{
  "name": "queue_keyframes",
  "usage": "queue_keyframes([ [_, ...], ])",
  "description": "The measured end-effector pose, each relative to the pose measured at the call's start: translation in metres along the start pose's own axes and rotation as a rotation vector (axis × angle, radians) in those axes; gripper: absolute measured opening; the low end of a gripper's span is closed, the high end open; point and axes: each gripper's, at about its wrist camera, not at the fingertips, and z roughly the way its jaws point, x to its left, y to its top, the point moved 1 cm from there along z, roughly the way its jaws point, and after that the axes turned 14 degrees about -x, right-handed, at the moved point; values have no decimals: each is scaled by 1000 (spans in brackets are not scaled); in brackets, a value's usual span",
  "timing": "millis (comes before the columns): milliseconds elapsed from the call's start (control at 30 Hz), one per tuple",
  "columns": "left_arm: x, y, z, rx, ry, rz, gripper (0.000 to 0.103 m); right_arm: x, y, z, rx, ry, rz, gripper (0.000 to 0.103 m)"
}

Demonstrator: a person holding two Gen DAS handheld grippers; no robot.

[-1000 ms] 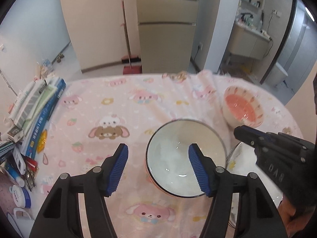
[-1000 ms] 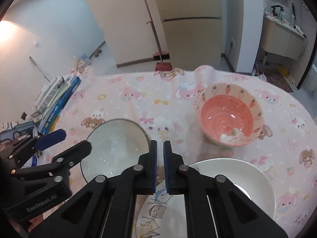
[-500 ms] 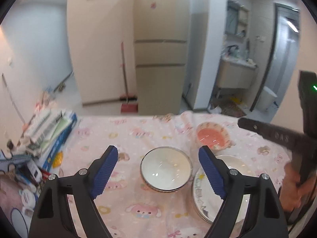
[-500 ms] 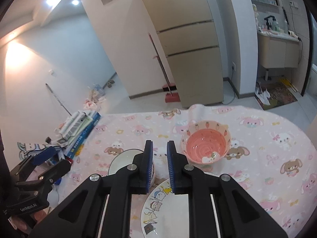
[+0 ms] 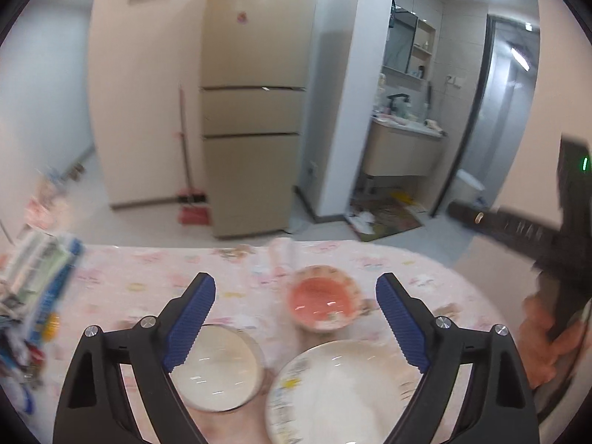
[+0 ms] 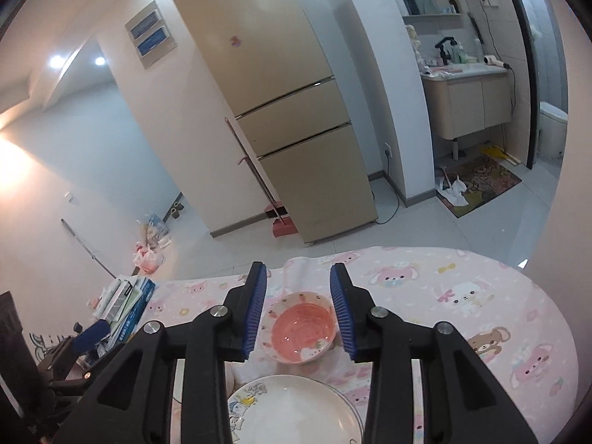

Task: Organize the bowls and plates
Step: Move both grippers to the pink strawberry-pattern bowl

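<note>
two hand-held grippers hang above a worktop (image 6: 481,296) draped in a pink cartoon-print cloth, neither one holding anything. the left gripper (image 5: 296,318) has its blue-padded jaws wide apart and opening further, with nothing between them; the right gripper (image 6: 299,307) has its jaws part way apart and also opening, framing but not touching the pink bowl (image 6: 303,327) far beneath.

taking the pink bowl (image 5: 321,303) as the landmark: it sits upright on the cloth, its rim printed with small carrots and strawberries. nearer the cameras than the bowl, and just beside it, lies a white plate (image 5: 344,381) with cartoon figures along its edge (image 6: 292,410). to the left of the bowl, in the left wrist view, stands a white bowl (image 5: 216,368) with a thin dark rim, close beside the plate; the left view is blurred, so whether the two touch cannot be told. well to the left of the pink bowl, at the worktop's edge, is a pile of flat boxes (image 6: 125,303).

behind the bowl, past the far edge of the worktop, stands a tall beige refrigerator (image 6: 281,111), with a red broom and dustpan (image 6: 283,225) leaning at its left side. right of the refrigerator a doorway opens onto a bathroom vanity (image 6: 466,100).

at the right edge of the left view, a hand (image 5: 544,336) grips the right gripper's black body.
</note>
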Motion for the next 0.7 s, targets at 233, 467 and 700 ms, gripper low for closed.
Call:
queue_keyframes([
  [233, 19, 10, 42, -97, 131, -169, 91, -15, -25, 55, 162, 17, -49, 52],
  [467, 28, -7, 88, -3, 69, -148, 91, -26, -52, 93, 268, -54, -58, 52],
  [700, 17, -27, 116, -10, 111, 22, 91, -34, -83, 129, 362, -103, -56, 52],
])
